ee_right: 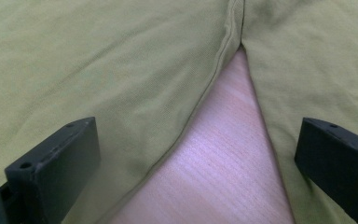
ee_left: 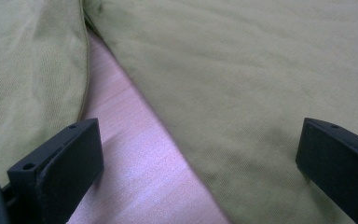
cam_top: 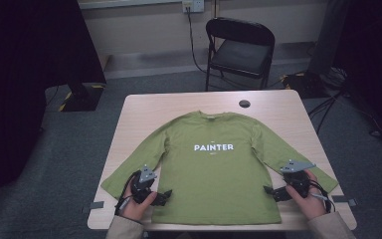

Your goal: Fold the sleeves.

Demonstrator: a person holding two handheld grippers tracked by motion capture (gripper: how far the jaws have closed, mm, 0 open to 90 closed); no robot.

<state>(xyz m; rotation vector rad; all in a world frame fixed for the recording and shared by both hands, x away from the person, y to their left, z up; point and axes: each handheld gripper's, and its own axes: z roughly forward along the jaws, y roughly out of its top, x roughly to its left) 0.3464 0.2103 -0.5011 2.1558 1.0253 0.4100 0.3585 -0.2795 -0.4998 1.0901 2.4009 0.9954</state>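
Nearest the person, the left tongs (cam_top: pixel 163 195) sit at about 7 o'clock on the tabletop (cam_top: pixel 139 107), released and spread wide, one jaw over the sleeve and the other over the body of the shirt (cam_top: pixel 214 174), with bare wood showing between them. The right tongs (cam_top: pixel 273 191) at about 5 o'clock are likewise released, jaws spread across the gap between body and right sleeve. The shirt lies flat, face up, hem toward the near edge and collar toward 12 o'clock, the sleeves angled out to 8 and 4 o'clock. The likely trouble starts here: with each pair of jaws straddling the gap, closing now could catch both sleeve and body edge together, or only the top layer, so a fold would bunch or drag the cloth askew. If one side grips before the other, the shirt may slide toward that side, and the hem lies close enough to the near edge to slip off. Farther back, at 12 o'clock beyond the tabletop, a chair (cam_top: pixel 241 50) stands well apart and poses no risk.
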